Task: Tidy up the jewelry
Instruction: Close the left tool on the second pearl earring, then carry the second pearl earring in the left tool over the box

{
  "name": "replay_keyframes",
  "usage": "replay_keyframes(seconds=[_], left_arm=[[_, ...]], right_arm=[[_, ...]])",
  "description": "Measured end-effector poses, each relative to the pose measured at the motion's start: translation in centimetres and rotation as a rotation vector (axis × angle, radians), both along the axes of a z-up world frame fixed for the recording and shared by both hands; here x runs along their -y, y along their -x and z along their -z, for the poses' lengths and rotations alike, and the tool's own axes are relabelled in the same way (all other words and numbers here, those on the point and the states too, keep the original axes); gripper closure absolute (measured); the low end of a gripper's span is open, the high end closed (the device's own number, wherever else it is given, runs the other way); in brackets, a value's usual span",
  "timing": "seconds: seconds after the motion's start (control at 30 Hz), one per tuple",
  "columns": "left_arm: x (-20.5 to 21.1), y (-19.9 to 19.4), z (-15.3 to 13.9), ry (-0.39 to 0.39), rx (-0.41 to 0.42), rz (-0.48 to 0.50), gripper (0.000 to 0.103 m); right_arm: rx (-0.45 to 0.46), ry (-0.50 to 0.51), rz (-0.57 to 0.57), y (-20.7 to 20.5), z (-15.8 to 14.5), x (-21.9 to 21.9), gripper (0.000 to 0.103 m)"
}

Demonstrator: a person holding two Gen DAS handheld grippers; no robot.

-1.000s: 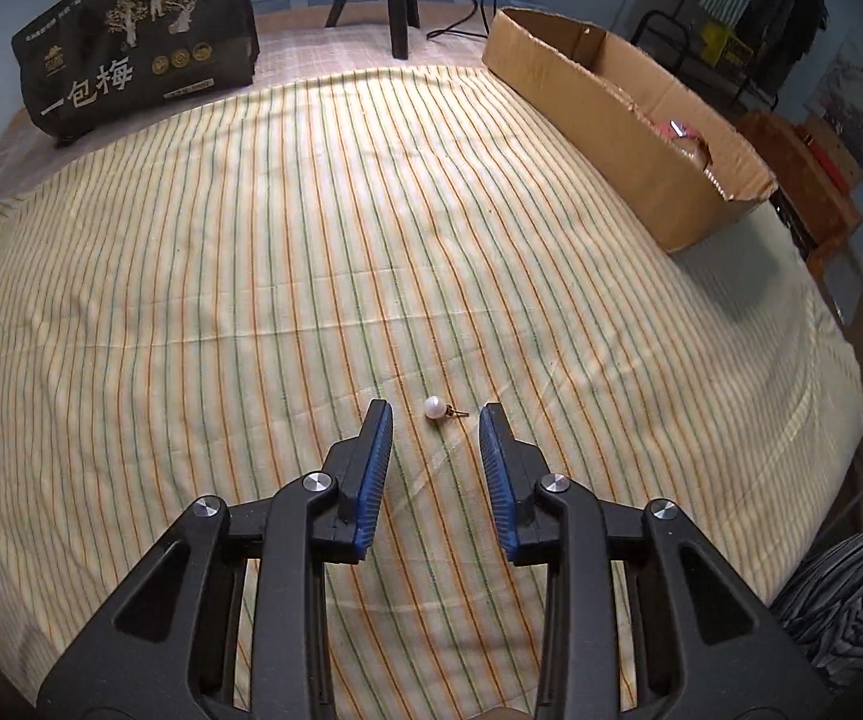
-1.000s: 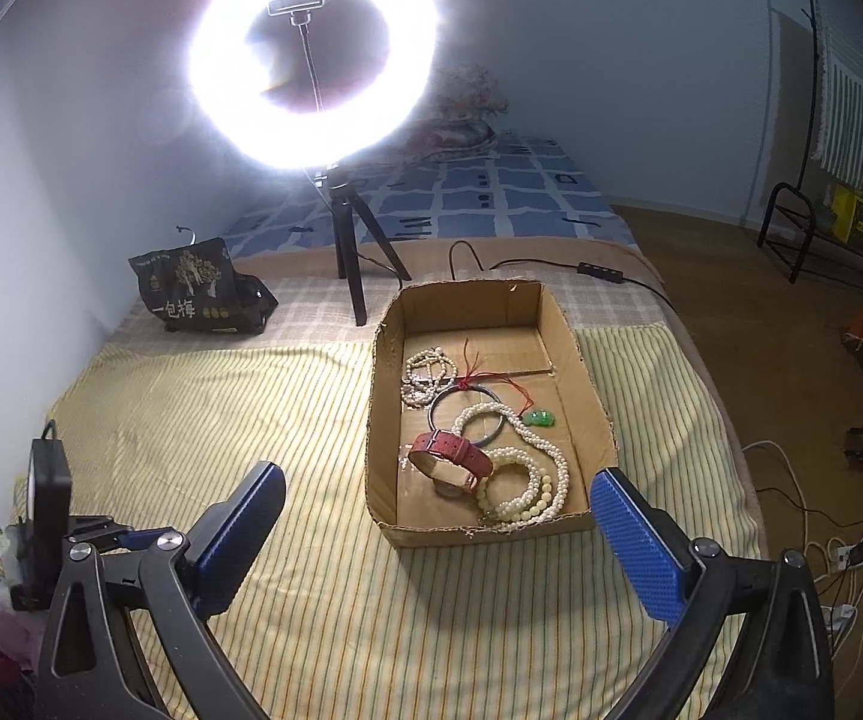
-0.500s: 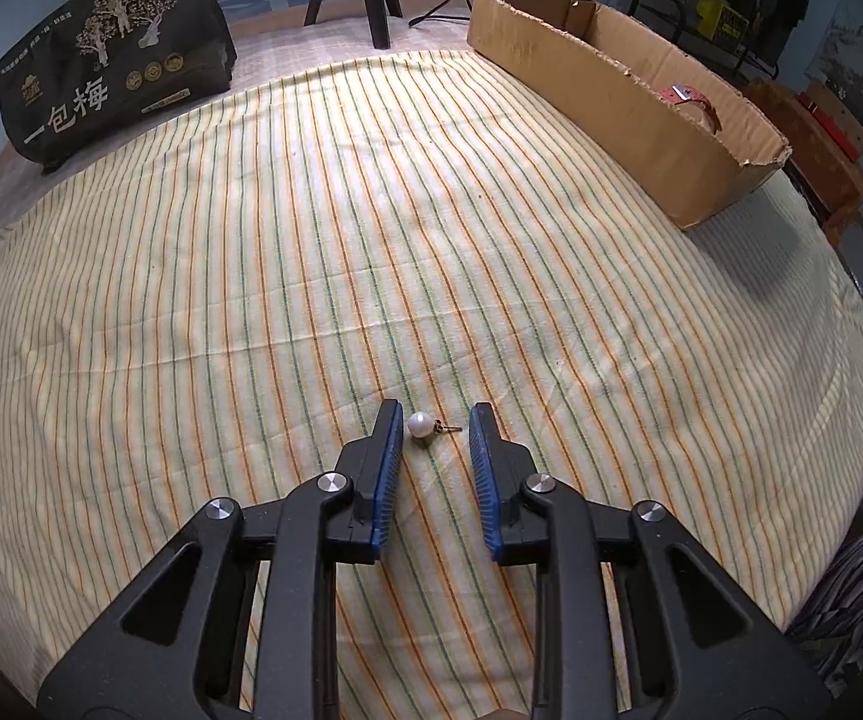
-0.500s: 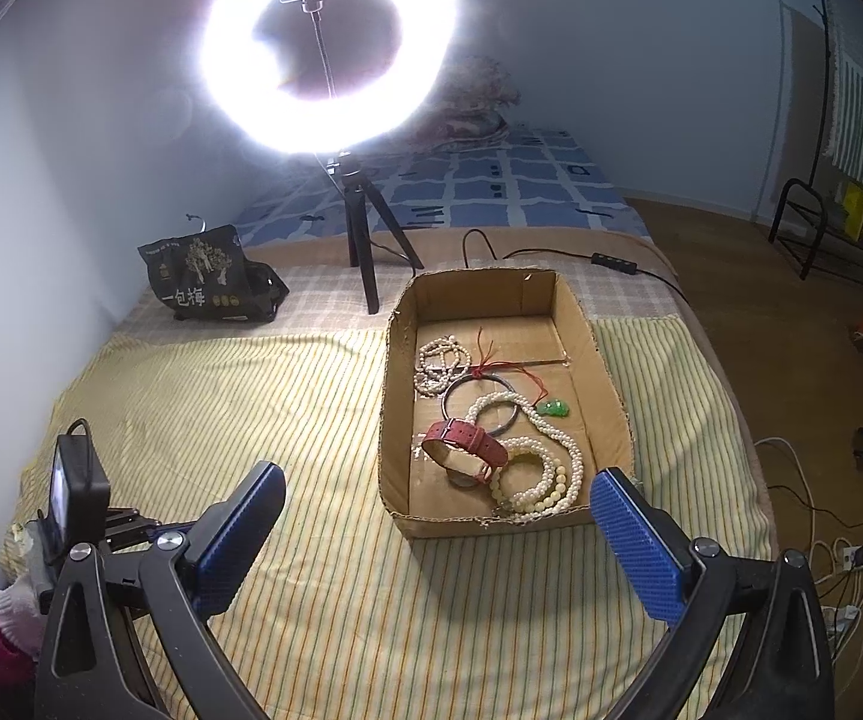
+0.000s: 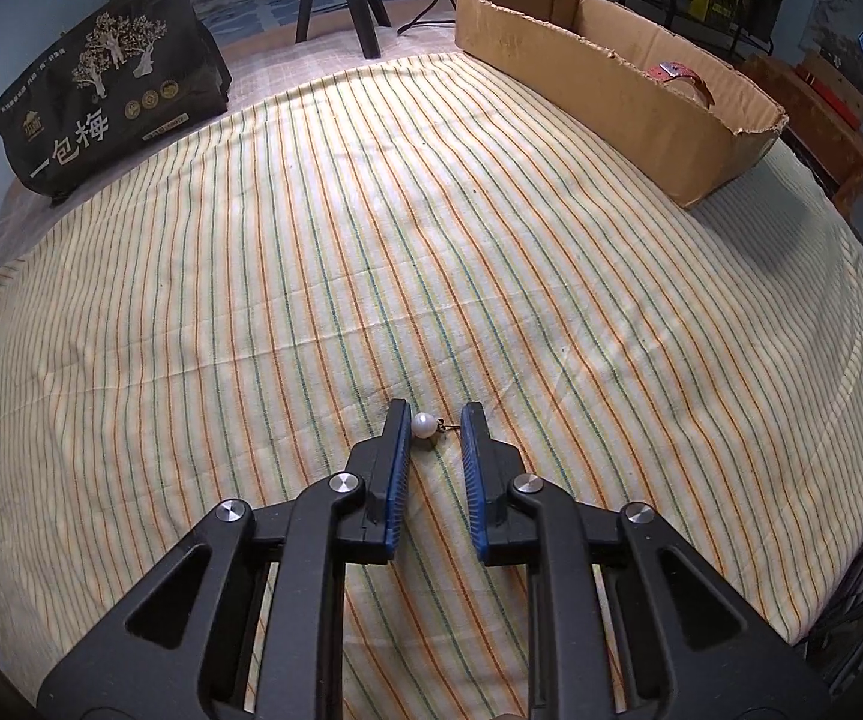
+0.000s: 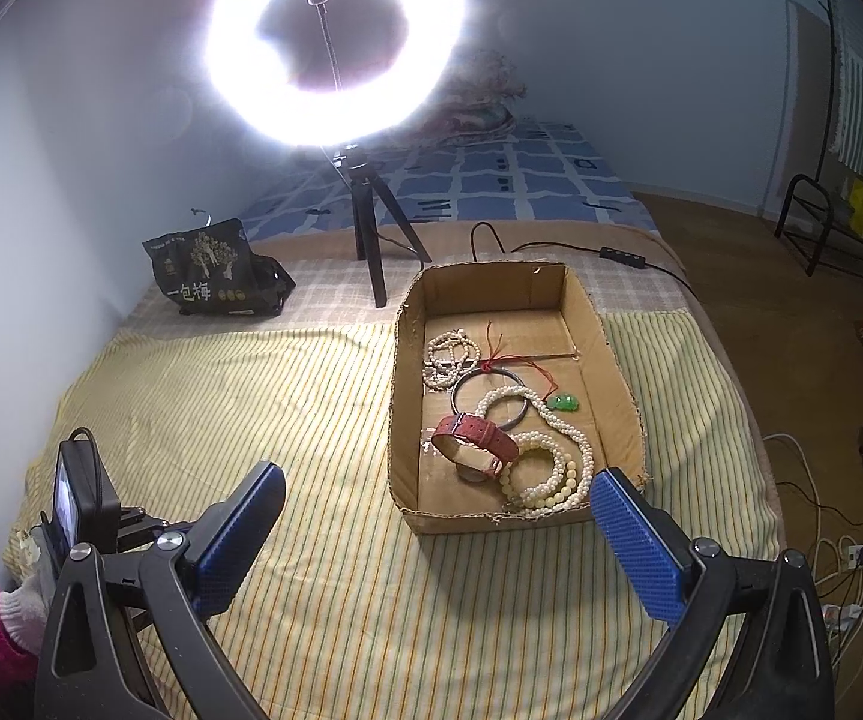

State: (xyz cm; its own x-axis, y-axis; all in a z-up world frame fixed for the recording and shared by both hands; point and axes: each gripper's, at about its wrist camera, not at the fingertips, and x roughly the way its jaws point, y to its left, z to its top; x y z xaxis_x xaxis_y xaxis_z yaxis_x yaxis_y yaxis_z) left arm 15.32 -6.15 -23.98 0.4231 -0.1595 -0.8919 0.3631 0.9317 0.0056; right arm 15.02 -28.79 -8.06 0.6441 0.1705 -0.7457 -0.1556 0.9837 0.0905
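Presently catalogued: left gripper (image 5: 435,420), low over striped bedspread (image 5: 371,252), jaws narrowed but not closed, bracketing pearl earring (image 5: 423,424); pearl against inner face of left finger, small metal hook pointing toward right finger, not clearly touching it. Earring lying near front edge of bedspread, well apart from cardboard box (image 6: 407,396). Right gripper (image 6: 431,516), held high above bedspread, jaws spread wide, holding nothing. Box near right edge of bedspread, containing red-strapped watch (image 6: 475,438), pearl necklace (image 6: 557,420), bead bracelets (image 6: 542,480), dark bangle (image 6: 467,387), white bead strand (image 6: 449,354), green pendant on red cord (image 6: 565,402). Black snack bag (image 6: 215,270) at far left corner. Ring light on tripod (image 6: 335,42) at far edge, lit.
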Motion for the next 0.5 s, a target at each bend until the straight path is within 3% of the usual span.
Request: replay_keyframes(seconds=[0.27, 0.5], left_arm=[[0.1, 0.4, -1.4, 0.03, 0.026, -0.003, 0.087], [1.3, -0.1, -4.3, 0.09, 0.057, 0.009, 0.087]], right_arm=[[0.001, 0.003, -0.001, 0.1, 0.0, 0.2, 0.0], [0.0, 0.045, -0.001, 0.4, 0.1, 0.2, 0.0]])
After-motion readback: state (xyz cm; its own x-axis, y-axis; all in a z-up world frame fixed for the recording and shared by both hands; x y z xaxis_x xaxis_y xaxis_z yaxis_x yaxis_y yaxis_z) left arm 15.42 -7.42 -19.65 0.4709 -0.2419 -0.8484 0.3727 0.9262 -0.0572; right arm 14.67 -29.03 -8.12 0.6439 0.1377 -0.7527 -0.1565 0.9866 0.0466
